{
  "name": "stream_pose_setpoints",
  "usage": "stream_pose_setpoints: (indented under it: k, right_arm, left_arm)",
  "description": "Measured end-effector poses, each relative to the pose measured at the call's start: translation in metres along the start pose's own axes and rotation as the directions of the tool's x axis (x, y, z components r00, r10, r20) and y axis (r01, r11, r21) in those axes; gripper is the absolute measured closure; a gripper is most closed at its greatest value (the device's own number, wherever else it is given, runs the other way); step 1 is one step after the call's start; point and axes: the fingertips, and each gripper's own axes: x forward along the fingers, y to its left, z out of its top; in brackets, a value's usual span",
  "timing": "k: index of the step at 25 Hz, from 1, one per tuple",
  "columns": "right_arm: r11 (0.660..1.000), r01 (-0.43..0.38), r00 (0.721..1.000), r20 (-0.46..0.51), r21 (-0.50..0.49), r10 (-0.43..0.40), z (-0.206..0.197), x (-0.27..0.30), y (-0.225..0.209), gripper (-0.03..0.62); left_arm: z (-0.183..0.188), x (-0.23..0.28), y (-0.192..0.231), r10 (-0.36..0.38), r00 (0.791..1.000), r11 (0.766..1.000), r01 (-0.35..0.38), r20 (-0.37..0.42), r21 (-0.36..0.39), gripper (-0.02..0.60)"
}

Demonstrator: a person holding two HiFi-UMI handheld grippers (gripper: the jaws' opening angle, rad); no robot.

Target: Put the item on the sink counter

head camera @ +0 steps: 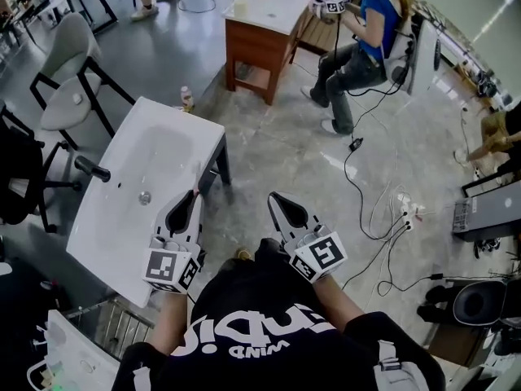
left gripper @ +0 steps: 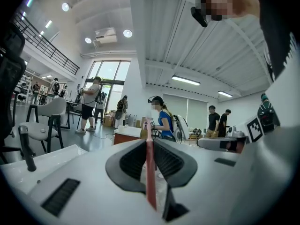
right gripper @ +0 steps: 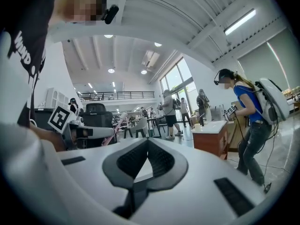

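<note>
The white sink counter [head camera: 122, 149] stands at my left, with a black faucet [head camera: 92, 169] and a round drain [head camera: 145, 196]. My left gripper [head camera: 194, 194] hovers over its near right edge, shut on a thin pink-red item [left gripper: 150, 172] that stands upright between the pads, perhaps a toothbrush. In the left gripper view [left gripper: 150, 142] the counter [left gripper: 47, 161] and faucet [left gripper: 26, 146] lie low at the left. My right gripper [head camera: 275, 195] is off the counter's right side, over the floor. Its jaws [right gripper: 148, 140] meet at the tips with nothing between them.
A wooden cabinet with a white top [head camera: 260, 23] stands further ahead, and a person in a blue top [head camera: 370, 23] sits beside it. Grey chairs [head camera: 69, 72] are at the far left. Cables [head camera: 383, 218] trail over the floor at the right. A small bottle [head camera: 186, 98] stands behind the counter.
</note>
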Motion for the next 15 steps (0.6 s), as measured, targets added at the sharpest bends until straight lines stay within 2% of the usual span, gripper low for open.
stream_pose_setpoints:
  k: [8, 15]
  right_arm:
    - [0.999, -0.046, 0.999, 0.002, 0.001, 0.046, 0.003, 0.036, -0.026, 0.576]
    - [0.993, -0.121, 0.993, -0.004, 0.008, 0.121, 0.005, 0.082, -0.053, 0.576]
  left_arm:
    - [0.006, 0.03, 0.023, 0.055, 0.998, 0.998, -0.054, 0.019, -0.008, 0.518]
    - [0.012, 0.061, 0.048, 0.121, 0.992, 0.993, -0.121, 0.021, 0.003, 0.518]
